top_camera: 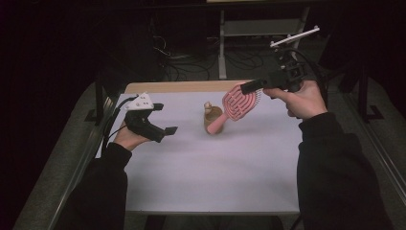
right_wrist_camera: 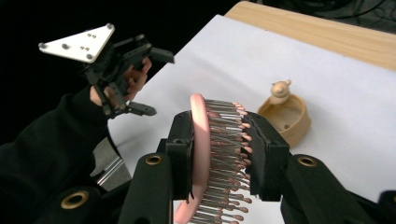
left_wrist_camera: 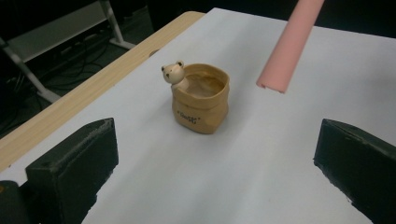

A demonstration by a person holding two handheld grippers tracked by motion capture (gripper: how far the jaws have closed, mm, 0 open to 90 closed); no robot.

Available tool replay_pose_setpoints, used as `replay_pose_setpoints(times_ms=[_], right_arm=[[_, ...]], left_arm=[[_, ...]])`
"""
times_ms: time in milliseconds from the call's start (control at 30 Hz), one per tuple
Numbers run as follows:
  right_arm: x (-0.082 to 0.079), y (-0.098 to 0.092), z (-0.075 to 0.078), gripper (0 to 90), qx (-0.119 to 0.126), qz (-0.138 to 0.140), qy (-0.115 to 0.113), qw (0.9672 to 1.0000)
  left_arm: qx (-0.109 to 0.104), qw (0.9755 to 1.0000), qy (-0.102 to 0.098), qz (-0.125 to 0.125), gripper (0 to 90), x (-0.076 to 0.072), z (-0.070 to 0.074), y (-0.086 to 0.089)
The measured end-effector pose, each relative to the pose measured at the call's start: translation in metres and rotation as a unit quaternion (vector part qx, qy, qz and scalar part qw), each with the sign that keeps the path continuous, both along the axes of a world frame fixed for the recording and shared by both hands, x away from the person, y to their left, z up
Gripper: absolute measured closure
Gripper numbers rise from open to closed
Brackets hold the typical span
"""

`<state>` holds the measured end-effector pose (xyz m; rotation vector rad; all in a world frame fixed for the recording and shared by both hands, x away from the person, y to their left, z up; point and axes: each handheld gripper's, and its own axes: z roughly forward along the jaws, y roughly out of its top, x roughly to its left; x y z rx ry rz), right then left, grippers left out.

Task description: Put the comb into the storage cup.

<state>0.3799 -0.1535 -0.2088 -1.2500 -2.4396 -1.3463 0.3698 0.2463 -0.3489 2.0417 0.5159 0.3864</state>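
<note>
**Items on counter [top_camera: 201, 177], white surface with wooden far edge**

- Hairbrush [top_camera: 238, 102], pink, vented: one. Held off the counter by the right tool [top_camera: 253, 86], whose jaws are closed across the brush head, one on the back and one on the bristles. Handle points down and left, its end just above the cup.
- Cup [left_wrist_camera: 201, 98], tan, shaped like a paper bag with a small bear figure [left_wrist_camera: 173, 73] on its rim: one. Stands upright near the centre of the counter, toward the far side, with nothing inside as seen.
- Left tool [top_camera: 163, 119]: one, jaws spread wide and holding nothing, hovering at the left, well apart from the cup.
- Right tool: one, as above.

**Risks, judged**

- The grip bears on bristles, which yield; the brush may twist or slip.
- The cup looks light and is unsupported; a handle lowered off-centre against its rim could tip or push it.
- Once released, the heavy brush head could lever the cup over.
</note>
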Motion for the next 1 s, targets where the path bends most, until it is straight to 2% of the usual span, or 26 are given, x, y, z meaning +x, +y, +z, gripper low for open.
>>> replay_pose_setpoints(times_ms=[167,267,667,1000], right_arm=[[0.004,-0.003,0.001,64.0,-0.008,-0.014,0.004,0.9999],[0.006,-0.006,0.004,64.0,-0.004,-0.022,0.005,0.9997],[0.016,-0.005,0.031,64.0,-0.008,-0.042,-0.014,0.9990],[0.029,-0.004,0.048,64.0,-0.013,-0.060,-0.021,0.9979]], left_arm=[[-0.007,1.0000,0.000,0.003,0.0,-0.006,-0.008,0.011],[-0.011,0.9999,-0.001,0.013,0.0,-0.010,-0.013,0.022],[-0.055,0.9973,-0.004,0.047,0.0,-0.019,-0.027,0.056],[-0.080,0.9947,-0.009,0.064,0.0,-0.025,-0.038,0.071]])
